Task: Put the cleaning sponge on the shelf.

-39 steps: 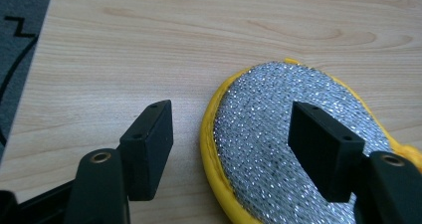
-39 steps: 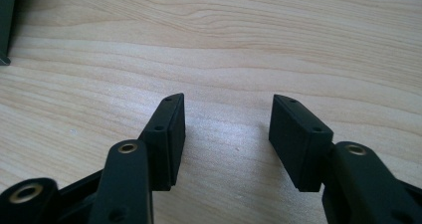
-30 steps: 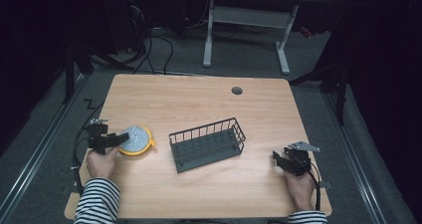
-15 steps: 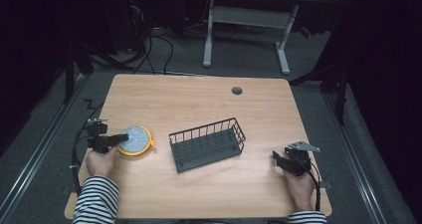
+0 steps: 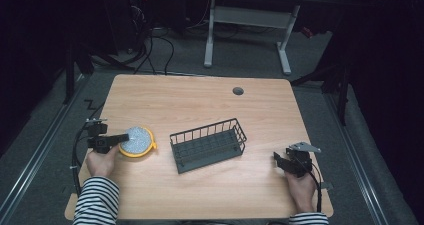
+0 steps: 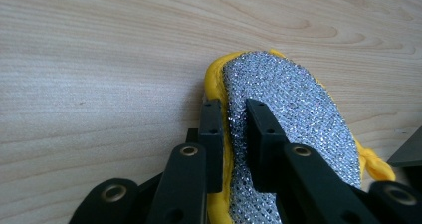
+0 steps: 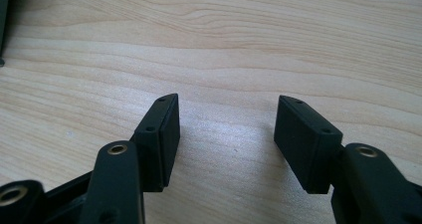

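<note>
Pinching the near edge of the scouring pad (image 6: 293, 119), the left tool (image 6: 234, 119) has just been closing and now grips it. Soft, light and squashy, the pad suits this rim grip; it lies on the desk (image 5: 200, 100) left of the wire basket (image 5: 208, 145). Compared with earlier, nothing else moved; the right tool (image 7: 226, 129), empty, has spread slightly wider.

The scouring pad's (image 6: 288, 129) near end runs off the left gripper view's bottom edge.

A round scouring pad (image 5: 135, 141), silver mesh face with a yellow rim, lies at the table's near left, pinched at its left edge.
</note>
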The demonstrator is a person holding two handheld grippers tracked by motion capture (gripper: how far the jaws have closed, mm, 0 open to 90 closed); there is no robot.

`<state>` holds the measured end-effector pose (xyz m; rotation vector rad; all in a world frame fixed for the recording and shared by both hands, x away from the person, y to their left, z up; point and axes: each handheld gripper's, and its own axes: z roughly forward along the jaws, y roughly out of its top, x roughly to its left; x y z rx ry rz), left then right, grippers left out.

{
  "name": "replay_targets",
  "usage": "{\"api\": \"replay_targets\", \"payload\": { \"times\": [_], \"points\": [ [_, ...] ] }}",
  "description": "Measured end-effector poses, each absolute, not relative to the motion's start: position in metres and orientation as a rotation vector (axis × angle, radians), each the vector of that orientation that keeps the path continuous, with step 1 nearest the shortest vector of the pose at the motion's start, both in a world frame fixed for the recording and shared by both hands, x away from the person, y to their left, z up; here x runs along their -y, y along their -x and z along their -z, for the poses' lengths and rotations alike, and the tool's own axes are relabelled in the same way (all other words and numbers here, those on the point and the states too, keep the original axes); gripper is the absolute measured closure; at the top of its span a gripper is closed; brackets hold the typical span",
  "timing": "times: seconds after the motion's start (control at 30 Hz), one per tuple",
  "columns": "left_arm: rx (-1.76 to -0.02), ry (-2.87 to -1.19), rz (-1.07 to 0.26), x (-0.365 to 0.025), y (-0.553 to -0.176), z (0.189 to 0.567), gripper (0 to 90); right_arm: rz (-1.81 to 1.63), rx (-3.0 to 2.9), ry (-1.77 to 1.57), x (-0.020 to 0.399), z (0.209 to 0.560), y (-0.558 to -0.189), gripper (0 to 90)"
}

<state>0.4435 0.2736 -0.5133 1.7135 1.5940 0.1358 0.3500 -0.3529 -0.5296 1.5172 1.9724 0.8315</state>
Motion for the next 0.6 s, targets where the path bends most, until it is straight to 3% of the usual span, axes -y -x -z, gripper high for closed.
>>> {"api": "replay_targets", "payload": {
  "times": [0.3,0.6],
  "points": [
    [-1.495,-1.782,-0.239,-0.260,-0.443,0.475,79.3,-0.838,-1.978,-1.521,0.353,0.530,-0.351,40.5],
    [-1.360,-1.798,-0.244,-0.240,-0.440,0.441,79.1,-0.843,-1.984,-1.518,0.353,0.530,-0.351,38.9]
  ]
}}
